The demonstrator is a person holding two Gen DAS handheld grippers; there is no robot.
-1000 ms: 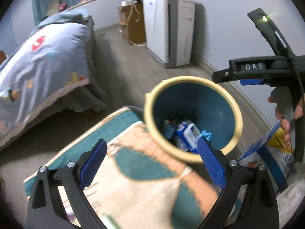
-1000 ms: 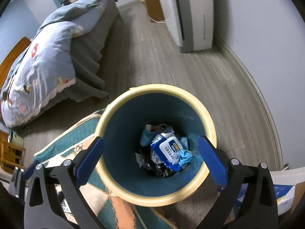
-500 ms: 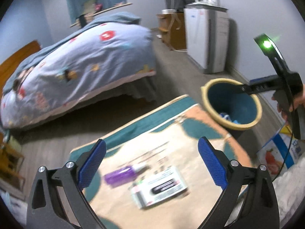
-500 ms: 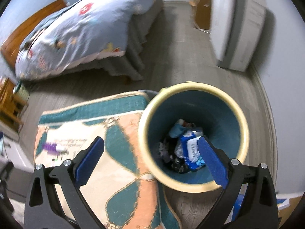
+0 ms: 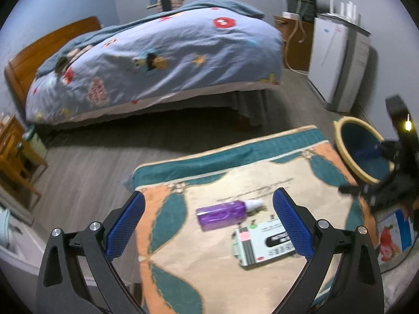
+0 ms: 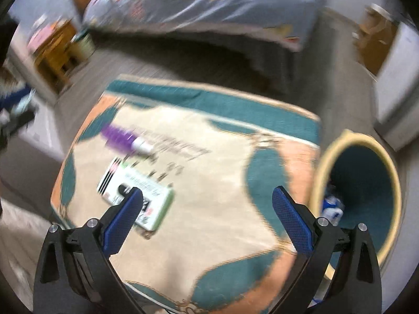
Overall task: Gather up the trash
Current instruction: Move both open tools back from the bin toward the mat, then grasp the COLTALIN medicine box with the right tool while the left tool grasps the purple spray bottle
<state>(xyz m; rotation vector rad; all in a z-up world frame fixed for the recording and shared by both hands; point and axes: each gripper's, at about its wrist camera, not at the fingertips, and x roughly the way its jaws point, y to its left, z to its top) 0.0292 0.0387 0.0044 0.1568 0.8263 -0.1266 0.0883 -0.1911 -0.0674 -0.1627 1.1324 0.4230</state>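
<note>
both grippers, left gripper (image 5: 208, 225) and right gripper (image 6: 207, 216), gape wide and hold nothing; the purple bottle (image 5: 222, 212) and white box (image 5: 264, 246) lie on the rug (image 5: 209, 261) between the left fingers, bin (image 6: 361, 183) to the right

The right gripper (image 6: 207, 219) hangs above a patterned rug (image 6: 209, 183) with its blue-padded fingers (image 6: 290, 219) spread wide and nothing between them. The view is blurred. On the rug lie a purple bottle (image 6: 123, 137) with a white cap and, just beside it, a white and green flat pack (image 6: 136, 198). At the rug's right edge stands a teal wastebasket (image 6: 366, 183) with a cream rim, trash (image 6: 332, 206) in its bottom. A bed (image 6: 209, 5) stands beyond.
</note>
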